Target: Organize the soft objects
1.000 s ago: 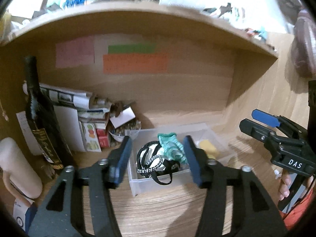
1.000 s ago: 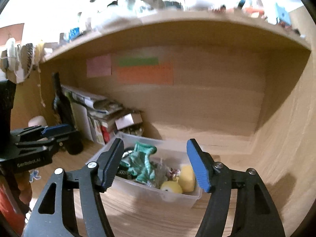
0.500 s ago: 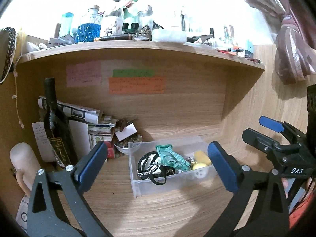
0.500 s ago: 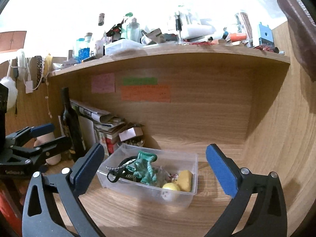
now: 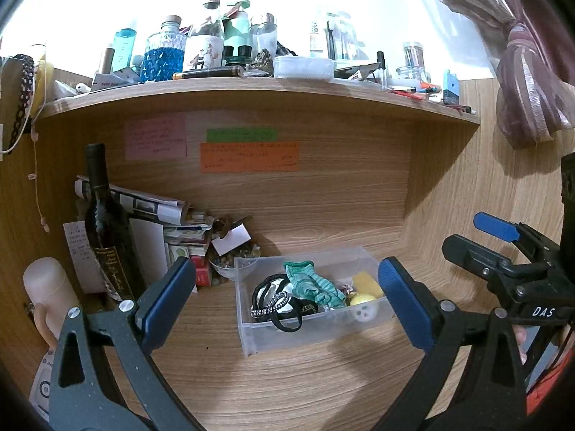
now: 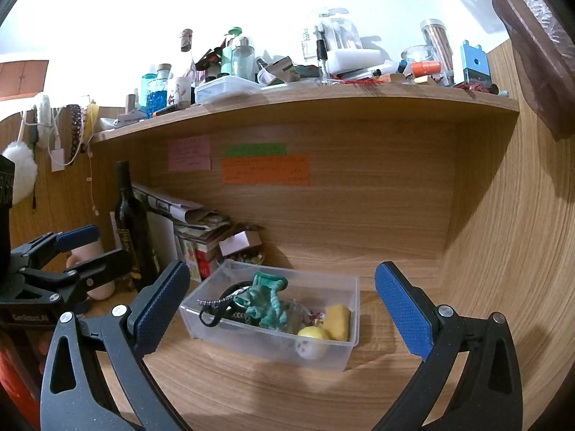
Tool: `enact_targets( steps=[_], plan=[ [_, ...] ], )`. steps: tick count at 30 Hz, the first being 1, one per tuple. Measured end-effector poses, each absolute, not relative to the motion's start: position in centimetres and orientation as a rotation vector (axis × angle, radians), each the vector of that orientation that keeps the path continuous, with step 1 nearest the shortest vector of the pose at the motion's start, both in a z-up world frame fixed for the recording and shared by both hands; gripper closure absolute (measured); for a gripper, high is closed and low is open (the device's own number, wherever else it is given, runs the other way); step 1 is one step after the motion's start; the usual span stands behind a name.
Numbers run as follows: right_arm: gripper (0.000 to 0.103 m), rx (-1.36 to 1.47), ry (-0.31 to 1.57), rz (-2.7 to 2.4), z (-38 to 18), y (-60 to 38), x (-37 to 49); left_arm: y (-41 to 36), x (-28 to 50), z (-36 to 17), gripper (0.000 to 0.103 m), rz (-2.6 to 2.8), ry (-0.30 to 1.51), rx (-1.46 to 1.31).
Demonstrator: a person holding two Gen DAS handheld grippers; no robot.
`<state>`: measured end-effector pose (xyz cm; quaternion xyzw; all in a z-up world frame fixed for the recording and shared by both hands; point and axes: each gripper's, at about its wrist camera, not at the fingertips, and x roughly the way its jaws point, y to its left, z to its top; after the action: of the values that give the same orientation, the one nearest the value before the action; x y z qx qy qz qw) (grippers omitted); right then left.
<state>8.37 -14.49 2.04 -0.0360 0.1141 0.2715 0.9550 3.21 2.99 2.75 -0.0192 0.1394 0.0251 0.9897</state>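
Observation:
A clear plastic box (image 5: 251,337) stands on the wooden desk under a shelf; it also shows in the right wrist view (image 6: 350,341). Inside lie a green striped cloth (image 5: 312,283) (image 6: 267,300), black hair bands (image 5: 273,301) (image 6: 215,305), a yellow sponge (image 5: 366,282) (image 6: 339,319) and a yellow-white ball (image 5: 363,305) (image 6: 311,339). My left gripper (image 5: 285,305) is open and empty, held back from the box. My right gripper (image 6: 280,312) is open and empty, also short of the box. Each gripper shows at the edge of the other's view.
A dark wine bottle (image 5: 104,222) (image 6: 133,226), stacked papers and cartons (image 5: 172,222), a small bowl (image 5: 230,269) and a pale cylinder (image 5: 50,294) stand left of the box. The shelf (image 5: 251,89) above carries several bottles and jars. A wooden wall (image 6: 521,251) closes the right side.
Both grippers have opened wide from a narrower gap and pulled back and up from the box, so the shelf top has come into view.

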Motion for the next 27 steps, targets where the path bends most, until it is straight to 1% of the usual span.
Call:
enact_targets(
  steps=[27],
  plan=[
    [0.000, -0.074, 0.241, 0.551, 1.66, -13.98, 8.40, 2.73, 3.47, 2.43, 0.000, 0.053, 0.284, -0.035]
  ],
)
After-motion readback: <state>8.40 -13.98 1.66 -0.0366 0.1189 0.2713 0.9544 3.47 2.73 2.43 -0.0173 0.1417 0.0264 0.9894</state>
